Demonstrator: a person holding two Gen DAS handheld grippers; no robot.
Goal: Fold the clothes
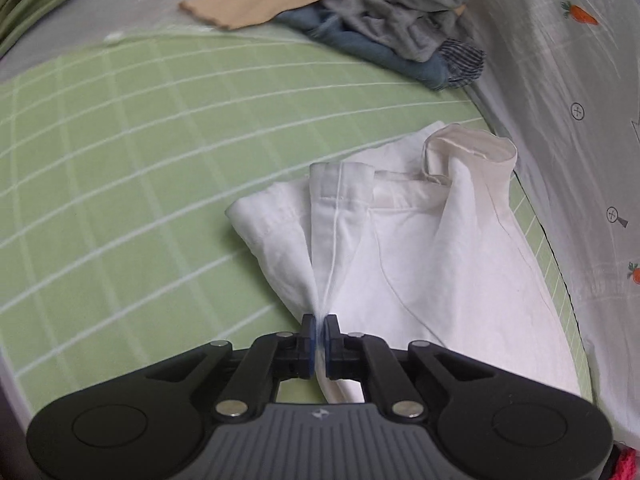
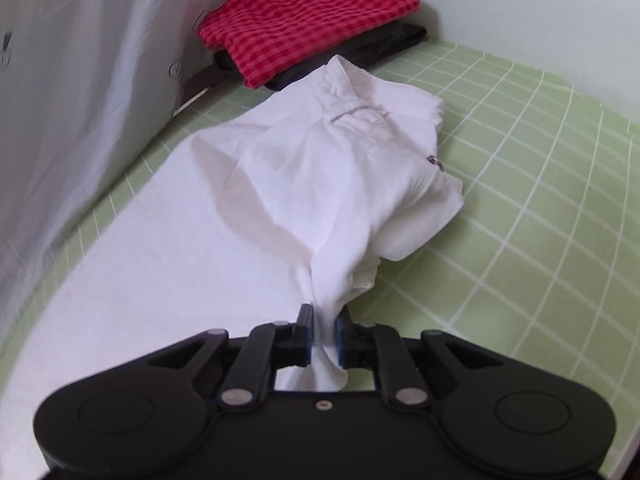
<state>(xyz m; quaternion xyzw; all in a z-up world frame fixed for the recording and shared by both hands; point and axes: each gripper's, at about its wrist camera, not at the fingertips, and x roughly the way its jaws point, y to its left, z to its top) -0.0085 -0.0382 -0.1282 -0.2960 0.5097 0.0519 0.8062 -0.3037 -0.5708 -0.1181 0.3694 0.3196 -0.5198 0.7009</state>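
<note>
White trousers (image 1: pixel 420 248) lie on a green checked sheet (image 1: pixel 140 160). In the left wrist view my left gripper (image 1: pixel 319 330) is shut on a pinched fold of the white cloth, which stretches away to the hem ends. In the right wrist view my right gripper (image 2: pixel 323 332) is shut on a thicker bunch of the same white trousers (image 2: pixel 304 184); the waistband with a belt loop lies at the far end. A flat white leg spreads to the left of that gripper.
A heap of unfolded grey, blue and beige clothes (image 1: pixel 384 12) sits at the far side of the bed. A folded red checked garment (image 2: pixel 304 24) rests on a dark folded one (image 2: pixel 392 44). A pale printed curtain (image 1: pixel 568 120) hangs along the bed's edge.
</note>
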